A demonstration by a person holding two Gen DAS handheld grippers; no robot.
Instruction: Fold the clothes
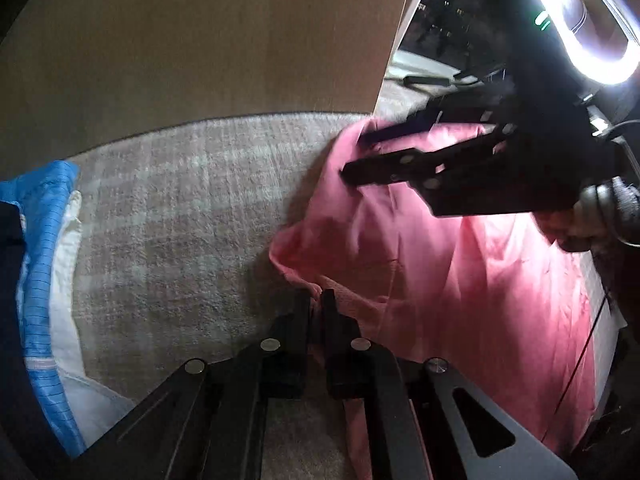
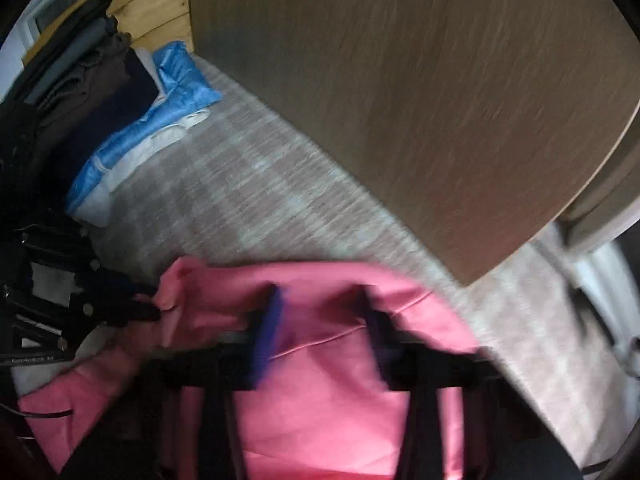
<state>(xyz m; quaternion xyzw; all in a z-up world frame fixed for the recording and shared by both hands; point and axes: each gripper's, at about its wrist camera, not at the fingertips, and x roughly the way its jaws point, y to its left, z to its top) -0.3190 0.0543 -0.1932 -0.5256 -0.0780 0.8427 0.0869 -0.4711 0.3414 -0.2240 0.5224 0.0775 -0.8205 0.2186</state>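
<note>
- The pink garment (image 1: 460, 264) lies rumpled on the checked grey cover (image 1: 192, 216), right of the blue and white clothes (image 1: 44, 264).
- The left gripper (image 1: 317, 300) pinches the garment's near-left edge, jaws narrow.
- The right gripper (image 2: 320, 320) hangs over the pink cloth, jaws wide apart though blurred.

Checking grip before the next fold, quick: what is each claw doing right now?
Left claw: closed on an edge of the pink garment.
Right claw: blurred, looks open above the garment, holding nothing.
</note>
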